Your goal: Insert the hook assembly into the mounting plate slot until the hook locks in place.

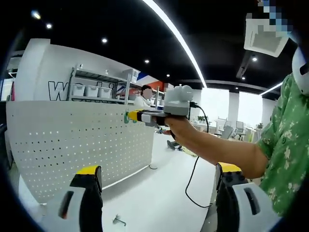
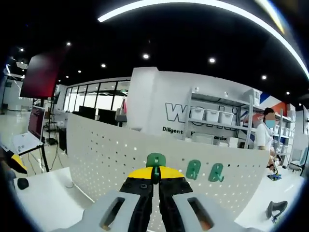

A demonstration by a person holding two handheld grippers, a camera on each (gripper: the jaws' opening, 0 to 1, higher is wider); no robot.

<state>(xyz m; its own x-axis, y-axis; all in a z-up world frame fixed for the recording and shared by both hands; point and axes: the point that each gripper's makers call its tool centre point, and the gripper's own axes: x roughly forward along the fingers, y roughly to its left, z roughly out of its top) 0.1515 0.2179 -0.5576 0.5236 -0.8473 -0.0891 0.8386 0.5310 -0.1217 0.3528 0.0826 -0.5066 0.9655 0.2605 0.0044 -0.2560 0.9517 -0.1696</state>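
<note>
Pressing a green plastic hook assembly point(image 2: 155, 161) against the white perforated metal mounting plate point(image 2: 106, 159), my right gripper point(image 2: 155, 180) has its yellow-tipped jaws closed on the hook's stem at centre frame in the right gripper view. Two matching green hooks point(image 2: 193, 169) already hang on the plate just to the right of it, so I judge those placements done and this one in its last stage. I cannot tell whether the hook is seated in its slot or only touching the face, so the lock is unconfirmed. In the left gripper view the same right gripper point(image 1: 134, 116) reaches the plate's top edge at middle frame, held by a person's hand point(image 1: 175, 126). My left gripper point(image 1: 159, 180) stands open and empty at the bottom of that view, well apart from the plate point(image 1: 72, 145). What remains, I think, is a firm push and a release.
</note>
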